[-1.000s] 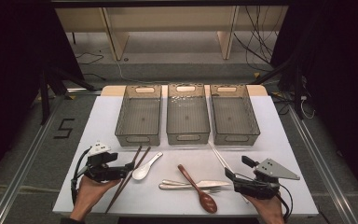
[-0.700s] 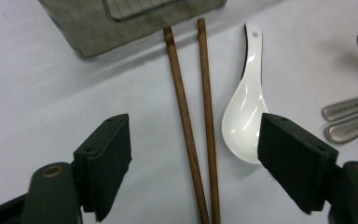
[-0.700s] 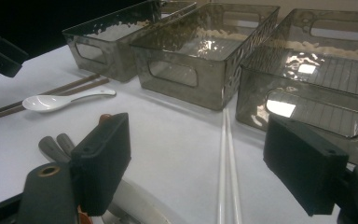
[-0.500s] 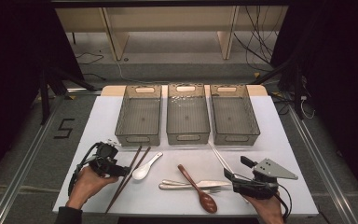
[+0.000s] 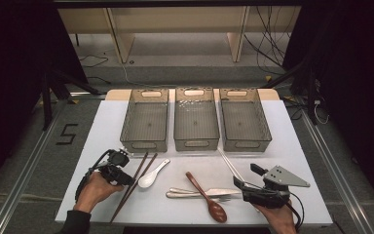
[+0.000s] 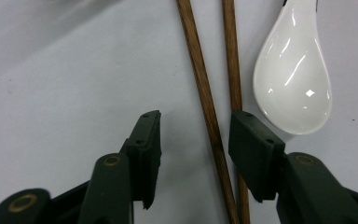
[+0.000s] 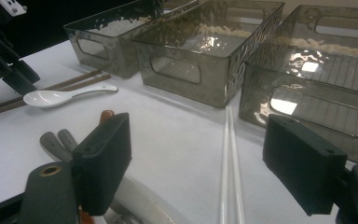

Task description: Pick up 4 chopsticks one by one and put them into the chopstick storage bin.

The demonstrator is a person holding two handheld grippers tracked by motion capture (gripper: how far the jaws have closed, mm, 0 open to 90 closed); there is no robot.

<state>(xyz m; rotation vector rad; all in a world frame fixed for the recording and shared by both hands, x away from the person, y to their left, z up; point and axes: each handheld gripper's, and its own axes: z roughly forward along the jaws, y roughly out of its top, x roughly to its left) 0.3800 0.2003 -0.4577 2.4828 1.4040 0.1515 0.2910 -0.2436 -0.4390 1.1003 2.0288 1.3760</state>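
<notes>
Left claw (image 6: 193,156), jaws just narrowed yet still apart, straddles one brown chopstick (image 6: 205,98); its twin (image 6: 234,70) should be gathered in before clamping; right claw (image 7: 214,168) gapes idle.

High view looks down; both gripper views, close, share the white spoon (image 6: 294,81).

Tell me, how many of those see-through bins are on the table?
3, side by side along the table's far half: the left bin, the middle bin and the right bin. None looks hidden.
</notes>
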